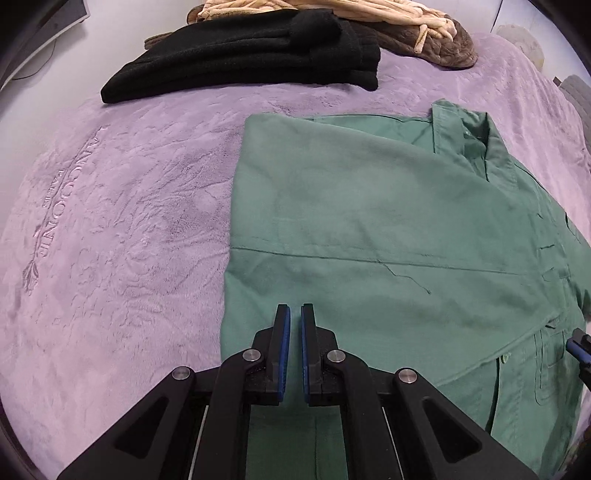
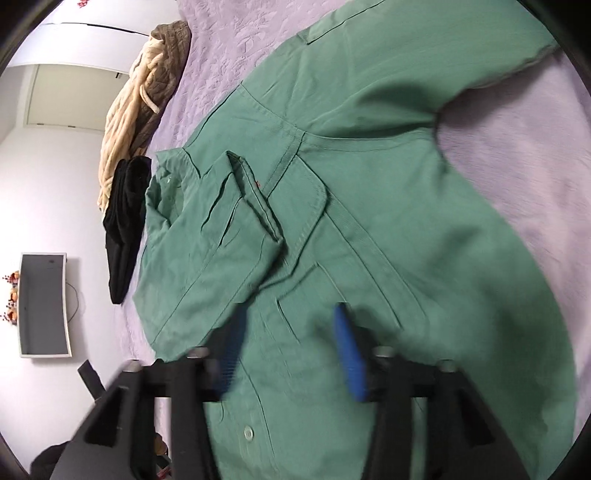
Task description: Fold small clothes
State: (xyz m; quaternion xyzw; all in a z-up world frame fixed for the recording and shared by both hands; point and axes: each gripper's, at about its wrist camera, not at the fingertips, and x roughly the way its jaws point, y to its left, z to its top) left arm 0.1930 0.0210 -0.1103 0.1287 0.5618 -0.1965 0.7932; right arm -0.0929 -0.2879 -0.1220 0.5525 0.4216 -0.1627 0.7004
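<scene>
A green button-up cotton shirt lies spread front-up on the plush lilac bed cover, toward the cover's near edge, and it is only partly folded: in the left wrist view one side panel has been turned inward over the chest, leaving a straight folded edge along the shirt's left side, with a cuffed sleeve end lying across the middle beside the collar. In the right wrist view the other sleeve is spread out over the cover, unfolded, and the hem end shows no lengthwise fold, so by my reading the second side and the final halving are left to do. The left gripper hangs over the lower part of the folded panel with its blue pads clenched together on nothing; cloth lies beneath them but not between them. The right gripper is motion-blurred, its jaws released and standing apart above the button placket, gripping no fabric. Toward the far edge of the cover sits a stack of folded black fleece garments, seemingly finished, and behind it a heap of cream and brown quilted bedding.
</scene>
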